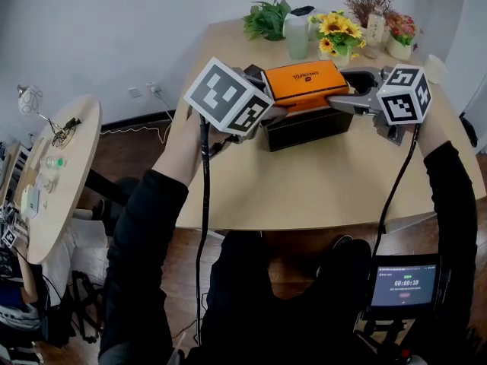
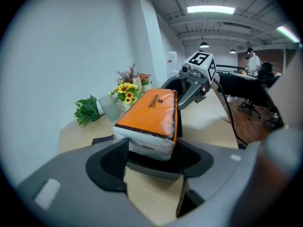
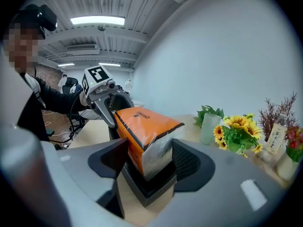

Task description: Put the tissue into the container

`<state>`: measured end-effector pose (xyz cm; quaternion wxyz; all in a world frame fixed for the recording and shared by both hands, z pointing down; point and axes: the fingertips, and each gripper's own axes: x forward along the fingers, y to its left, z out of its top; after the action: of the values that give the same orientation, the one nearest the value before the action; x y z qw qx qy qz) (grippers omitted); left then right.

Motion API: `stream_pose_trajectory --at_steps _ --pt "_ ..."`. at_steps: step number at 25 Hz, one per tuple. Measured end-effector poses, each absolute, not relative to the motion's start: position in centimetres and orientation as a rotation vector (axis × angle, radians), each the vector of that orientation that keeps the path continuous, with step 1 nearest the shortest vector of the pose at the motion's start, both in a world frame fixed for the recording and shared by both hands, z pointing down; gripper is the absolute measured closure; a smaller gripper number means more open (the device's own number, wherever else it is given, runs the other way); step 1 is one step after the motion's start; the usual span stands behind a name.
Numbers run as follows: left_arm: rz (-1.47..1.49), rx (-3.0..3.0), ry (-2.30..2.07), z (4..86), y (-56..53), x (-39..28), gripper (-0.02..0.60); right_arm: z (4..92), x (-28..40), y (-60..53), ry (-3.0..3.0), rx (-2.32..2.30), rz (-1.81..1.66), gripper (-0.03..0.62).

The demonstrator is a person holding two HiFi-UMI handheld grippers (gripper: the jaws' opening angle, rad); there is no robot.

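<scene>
An orange tissue pack sits tilted in the top of a black open container on the wooden table. My left gripper is shut on the pack's left end. My right gripper is shut on the right end, its pads pressing both sides. Each gripper view shows the other gripper at the pack's far end. Most of the pack stands above the container's rim.
At the table's far edge stand a green plant, a pale jar, sunflowers and dried flowers. A round side table with small items is at the left. A small screen hangs near my right side.
</scene>
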<state>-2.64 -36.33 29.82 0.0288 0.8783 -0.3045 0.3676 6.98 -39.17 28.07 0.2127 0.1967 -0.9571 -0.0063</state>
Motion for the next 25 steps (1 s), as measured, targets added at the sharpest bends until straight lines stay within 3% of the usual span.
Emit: stream_pose_trajectory --at_steps 25 --pt "1.151 2.652 -0.889 31.1 -36.5 -3.0 0.312 30.0 6.8 -39.5 -2.615 0.543 0.082 0.299"
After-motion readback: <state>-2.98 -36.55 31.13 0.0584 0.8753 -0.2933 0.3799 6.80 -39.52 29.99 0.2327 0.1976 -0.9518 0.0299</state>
